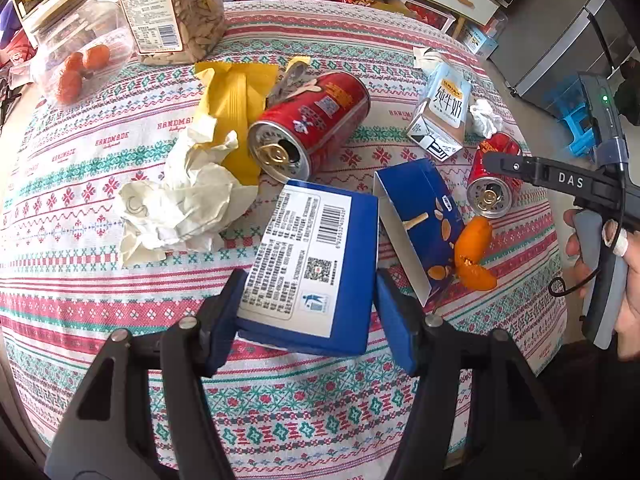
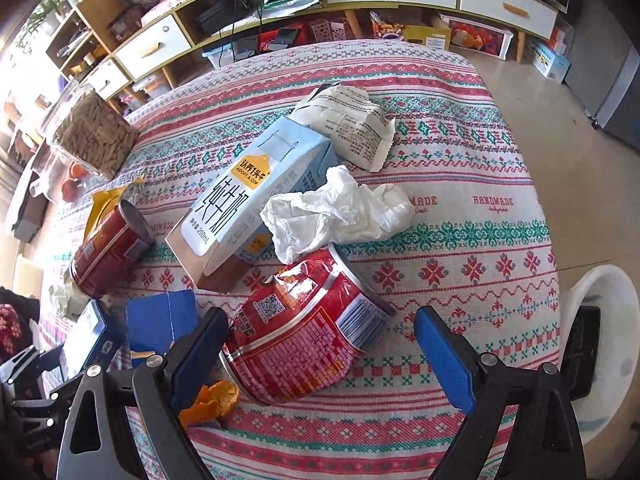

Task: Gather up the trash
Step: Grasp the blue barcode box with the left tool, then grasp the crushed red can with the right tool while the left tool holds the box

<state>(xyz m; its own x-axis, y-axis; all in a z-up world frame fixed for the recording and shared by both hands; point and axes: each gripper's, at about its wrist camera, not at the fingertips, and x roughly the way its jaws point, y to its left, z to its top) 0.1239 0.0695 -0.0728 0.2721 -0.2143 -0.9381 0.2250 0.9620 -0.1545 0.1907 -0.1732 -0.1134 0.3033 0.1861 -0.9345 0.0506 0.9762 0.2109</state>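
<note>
My left gripper (image 1: 310, 294) is shut on a blue box (image 1: 312, 248) with a white barcode label, one blue pad against each long side. In the right wrist view my right gripper (image 2: 320, 320) stands open astride a dented red can (image 2: 304, 332) lying on its side. The left pad is close against the can and the right pad is well clear of it. That can (image 1: 494, 184) also shows in the left wrist view, under one of the right gripper's fingers (image 1: 520, 168). Orange peel (image 2: 212, 400) lies beside the can.
On the patterned tablecloth (image 1: 100, 300) lie a bigger red can (image 1: 316, 120), crumpled tissue (image 1: 180, 204), a yellow wrapper (image 1: 236, 104), an open blue sleeve (image 1: 420, 216), a milk carton (image 2: 256, 196), more tissue (image 2: 340, 212) and a white wrapper (image 2: 352, 124). A seed jar (image 1: 172, 8) stands at the back. A white bin (image 2: 604, 292) sits beyond the table's right edge.
</note>
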